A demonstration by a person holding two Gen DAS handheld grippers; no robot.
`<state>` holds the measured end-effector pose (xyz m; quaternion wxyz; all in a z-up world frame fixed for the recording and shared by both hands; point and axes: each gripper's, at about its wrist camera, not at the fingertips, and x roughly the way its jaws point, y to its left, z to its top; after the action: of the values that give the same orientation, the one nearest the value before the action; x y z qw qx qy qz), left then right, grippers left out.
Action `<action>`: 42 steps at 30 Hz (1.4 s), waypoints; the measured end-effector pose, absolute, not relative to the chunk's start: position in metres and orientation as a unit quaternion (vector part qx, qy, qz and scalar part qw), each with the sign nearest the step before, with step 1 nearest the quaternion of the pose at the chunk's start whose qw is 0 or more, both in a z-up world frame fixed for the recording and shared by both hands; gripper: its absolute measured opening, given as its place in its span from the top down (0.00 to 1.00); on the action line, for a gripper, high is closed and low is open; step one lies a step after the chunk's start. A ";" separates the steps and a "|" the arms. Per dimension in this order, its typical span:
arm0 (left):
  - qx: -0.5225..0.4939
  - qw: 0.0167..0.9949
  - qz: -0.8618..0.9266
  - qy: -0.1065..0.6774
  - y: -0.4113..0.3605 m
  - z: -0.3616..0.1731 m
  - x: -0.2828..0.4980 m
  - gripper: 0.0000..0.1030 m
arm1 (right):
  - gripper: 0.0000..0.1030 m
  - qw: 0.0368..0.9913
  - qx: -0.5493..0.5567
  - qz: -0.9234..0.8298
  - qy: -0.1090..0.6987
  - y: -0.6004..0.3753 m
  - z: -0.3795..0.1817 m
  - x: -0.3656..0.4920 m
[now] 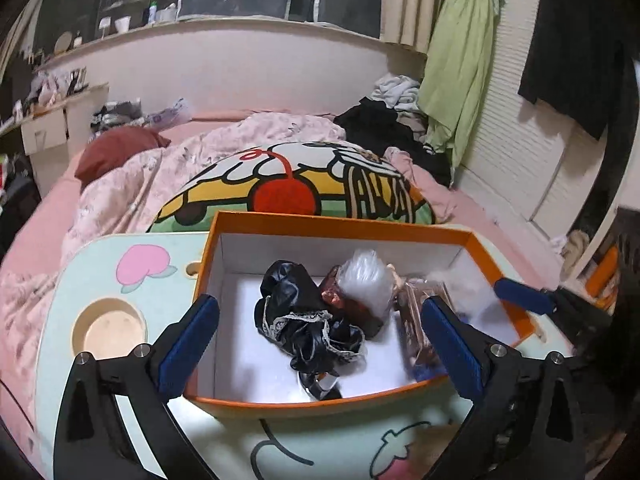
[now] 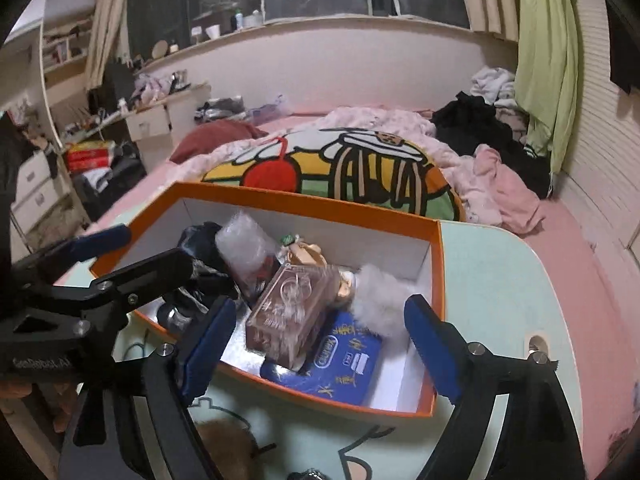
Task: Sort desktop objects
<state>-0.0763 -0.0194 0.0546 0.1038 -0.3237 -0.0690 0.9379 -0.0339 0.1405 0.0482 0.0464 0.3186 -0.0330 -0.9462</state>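
Observation:
An orange box [image 1: 344, 226] with a white inside stands on the mint green lap table [image 1: 132, 280]. In it lie black lace fabric [image 1: 308, 320], a clear plastic wrapped item [image 1: 366, 280], a clear brownish perfume box [image 2: 288, 312], a blue packet [image 2: 340, 364] and white fluff [image 2: 380, 300]. My left gripper [image 1: 320, 340] is open and empty, its fingers straddling the box's near left part. My right gripper [image 2: 320, 340] is open and empty over the box's near right part [image 2: 436, 256]. A brown furry thing [image 2: 228, 444] lies on the table near the right gripper.
The table has a round cup recess [image 1: 108, 326] at its left. Behind it is a bed with a cartoon cushion [image 1: 296, 184], pink bedding [image 1: 132, 184] and piles of clothes [image 1: 384, 124]. A green garment [image 1: 460, 60] hangs at the right.

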 end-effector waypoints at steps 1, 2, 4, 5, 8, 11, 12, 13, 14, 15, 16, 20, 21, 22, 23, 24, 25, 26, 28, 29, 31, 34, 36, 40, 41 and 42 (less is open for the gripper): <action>-0.313 0.106 0.940 -0.082 -0.024 0.059 -0.072 0.02 | 0.16 0.043 0.309 -0.949 -0.042 0.146 0.052 -0.031; -0.294 0.106 0.945 -0.093 -0.029 0.065 -0.064 0.02 | 0.16 0.041 0.291 -0.954 -0.055 0.152 0.057 -0.025; -0.268 0.110 0.952 -0.102 -0.036 0.078 -0.047 0.02 | 0.16 0.046 0.253 -0.963 -0.078 0.162 0.072 -0.006; -0.265 0.114 0.952 -0.103 -0.035 0.084 -0.039 0.02 | 0.16 0.049 0.240 -0.966 -0.085 0.165 0.077 0.003; -0.275 0.135 0.947 -0.102 -0.036 0.090 -0.011 0.02 | 0.12 0.058 0.235 -0.966 -0.096 0.170 0.079 0.031; -0.306 0.155 0.937 -0.063 -0.029 0.075 0.019 0.02 | 0.10 0.080 0.265 -0.956 -0.099 0.166 0.061 0.058; -0.319 0.157 0.933 -0.046 -0.024 0.066 0.027 0.02 | 0.10 0.086 0.282 -0.951 -0.095 0.163 0.051 0.067; -0.329 0.158 0.930 -0.033 -0.020 0.058 0.035 0.02 | 0.10 0.087 0.297 -0.947 -0.089 0.162 0.043 0.073; -0.338 0.156 0.928 -0.022 -0.015 0.049 0.040 0.02 | 0.10 0.086 0.312 -0.943 -0.081 0.159 0.034 0.080; -0.344 0.155 0.926 -0.013 -0.010 0.041 0.045 0.02 | 0.10 0.086 0.326 -0.939 -0.074 0.158 0.026 0.088; -0.352 0.154 0.923 0.000 -0.004 0.031 0.048 0.02 | 0.10 0.088 0.340 -0.934 -0.070 0.158 0.017 0.094; -0.399 0.131 0.906 0.046 0.018 -0.003 0.047 0.02 | 0.00 0.066 0.368 -0.927 -0.033 0.155 -0.011 0.094; -0.393 0.112 0.911 0.065 0.023 -0.005 0.048 0.01 | 0.00 0.058 0.367 -0.928 -0.019 0.152 -0.015 0.093; -0.394 0.106 0.910 0.065 0.025 -0.005 0.047 0.01 | 0.00 0.056 0.368 -0.928 -0.013 0.151 -0.017 0.091; -0.396 0.103 0.910 0.063 0.024 -0.005 0.047 0.01 | 0.00 0.055 0.370 -0.927 -0.011 0.150 -0.019 0.090; -0.397 0.101 0.910 0.061 0.023 -0.006 0.046 0.01 | 0.00 0.056 0.369 -0.928 -0.011 0.150 -0.020 0.089; -0.397 0.101 0.910 0.059 0.021 -0.006 0.046 0.01 | 0.00 0.057 0.367 -0.928 -0.012 0.151 -0.021 0.089; -0.395 0.101 0.911 0.059 0.021 -0.006 0.047 0.01 | 0.00 0.058 0.365 -0.929 -0.012 0.151 -0.021 0.090; -0.393 0.100 0.912 0.059 0.020 -0.007 0.049 0.01 | 0.00 0.059 0.362 -0.930 -0.014 0.153 -0.023 0.092; -0.393 0.100 0.912 0.059 0.020 -0.007 0.050 0.01 | 0.00 0.060 0.362 -0.930 -0.014 0.152 -0.022 0.092; -0.393 0.101 0.912 0.059 0.020 -0.007 0.051 0.01 | 0.00 0.063 0.360 -0.931 -0.014 0.153 -0.021 0.091; -0.392 0.100 0.912 0.059 0.020 -0.007 0.051 0.01 | 0.00 0.063 0.360 -0.931 -0.014 0.153 -0.018 0.089; -0.392 0.100 0.912 0.059 0.020 -0.006 0.051 0.01 | 0.00 0.064 0.360 -0.931 -0.014 0.153 -0.017 0.089; -0.392 0.100 0.912 0.059 0.020 -0.006 0.051 0.01 | 0.00 0.064 0.360 -0.931 -0.014 0.153 -0.016 0.090; -0.393 0.100 0.912 0.059 0.020 -0.006 0.051 0.01 | 0.00 0.064 0.360 -0.931 -0.014 0.153 -0.016 0.090; -0.392 0.100 0.912 0.059 0.020 -0.006 0.051 0.01 | 0.00 0.064 0.360 -0.931 -0.014 0.153 -0.016 0.090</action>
<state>0.0508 0.0198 -0.0064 0.0999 -0.3924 0.0587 0.9125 0.0896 0.1530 -0.0160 0.0640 0.3598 -0.0141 -0.9307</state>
